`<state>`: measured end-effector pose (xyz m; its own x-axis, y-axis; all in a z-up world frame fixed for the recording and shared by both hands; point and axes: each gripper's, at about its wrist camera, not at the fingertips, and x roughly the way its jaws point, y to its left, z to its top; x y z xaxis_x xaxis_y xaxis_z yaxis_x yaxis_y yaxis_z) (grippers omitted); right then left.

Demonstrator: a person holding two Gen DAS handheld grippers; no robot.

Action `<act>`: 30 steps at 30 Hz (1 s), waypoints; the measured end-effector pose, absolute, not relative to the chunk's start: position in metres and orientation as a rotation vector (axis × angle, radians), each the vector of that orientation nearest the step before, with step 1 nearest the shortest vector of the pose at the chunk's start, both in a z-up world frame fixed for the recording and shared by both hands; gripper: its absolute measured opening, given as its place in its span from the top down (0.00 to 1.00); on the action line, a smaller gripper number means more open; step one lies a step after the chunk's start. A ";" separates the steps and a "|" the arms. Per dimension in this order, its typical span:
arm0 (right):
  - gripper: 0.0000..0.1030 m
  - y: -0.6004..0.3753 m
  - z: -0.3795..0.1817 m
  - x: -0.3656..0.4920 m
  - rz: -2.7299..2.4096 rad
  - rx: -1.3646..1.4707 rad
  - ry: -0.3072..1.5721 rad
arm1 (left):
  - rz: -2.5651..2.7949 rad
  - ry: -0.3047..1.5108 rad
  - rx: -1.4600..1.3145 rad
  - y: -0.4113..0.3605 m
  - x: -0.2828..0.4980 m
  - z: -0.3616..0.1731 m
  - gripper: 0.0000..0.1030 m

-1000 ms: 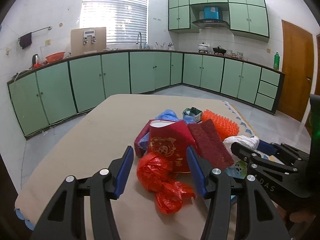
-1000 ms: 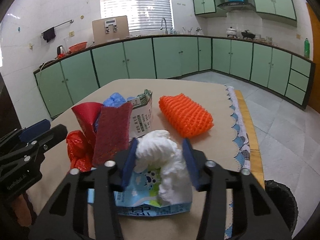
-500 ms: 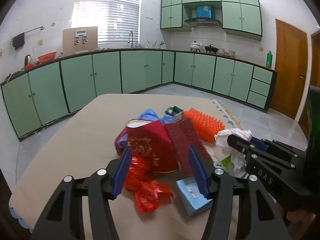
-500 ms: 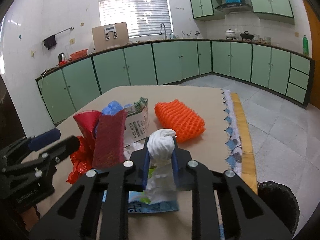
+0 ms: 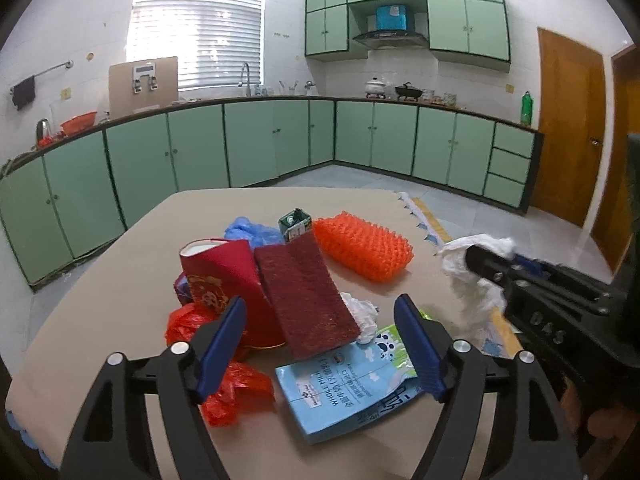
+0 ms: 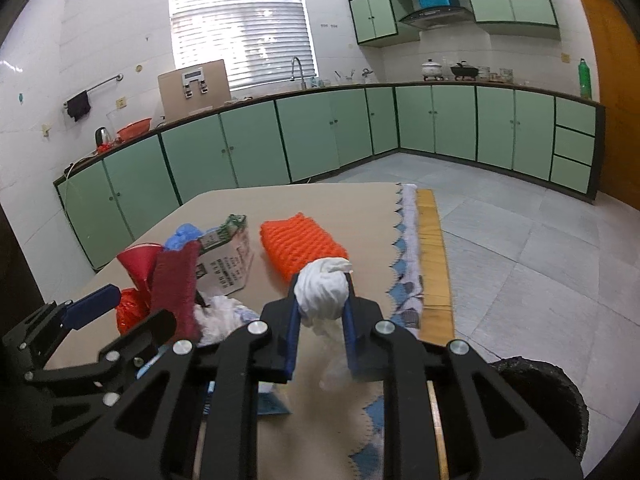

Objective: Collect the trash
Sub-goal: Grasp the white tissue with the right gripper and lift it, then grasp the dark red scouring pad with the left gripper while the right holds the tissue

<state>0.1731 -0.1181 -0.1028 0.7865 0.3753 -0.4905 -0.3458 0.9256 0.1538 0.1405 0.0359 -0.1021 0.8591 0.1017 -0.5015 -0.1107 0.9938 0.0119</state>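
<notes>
The right gripper [image 6: 320,312] pinches a white tissue wad [image 6: 322,294] near the black bin [image 6: 560,392]; its loose tail may snag. The left gripper [image 5: 320,344] jaws are opening, empty, above the blue milk carton [image 5: 344,392].

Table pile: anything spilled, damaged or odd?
Nothing spilled. The trash is a loose heap: a dark red scouring pad leans tilted over the red paper cup, and the blue milk pouch lies flattened and crumpled. The right claw is shut on a white tissue wad; the left claw is opening, nothing gripped.
</notes>
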 end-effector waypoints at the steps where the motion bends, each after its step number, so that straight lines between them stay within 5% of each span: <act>1: 0.83 -0.120 -0.103 0.173 0.385 0.058 0.540 | 0.123 0.529 -0.015 0.034 0.143 -0.105 0.26; 8: 0.83 -0.130 -0.107 0.176 0.368 0.063 0.542 | 0.192 0.534 -0.031 0.032 0.152 -0.112 0.26; 18: 0.83 -0.133 -0.117 0.180 0.364 0.069 0.564 | 0.197 0.578 -0.060 0.038 0.158 -0.120 0.55; 30: 0.83 -0.130 -0.109 0.174 0.366 0.060 0.552 | 0.165 0.533 -0.068 0.041 0.140 -0.102 0.57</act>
<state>0.1744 -0.1302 -0.1090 0.7885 0.3558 -0.5017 -0.3239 0.9336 0.1531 0.1397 0.0407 -0.1025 0.8486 0.1388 -0.5105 -0.1742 0.9845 -0.0219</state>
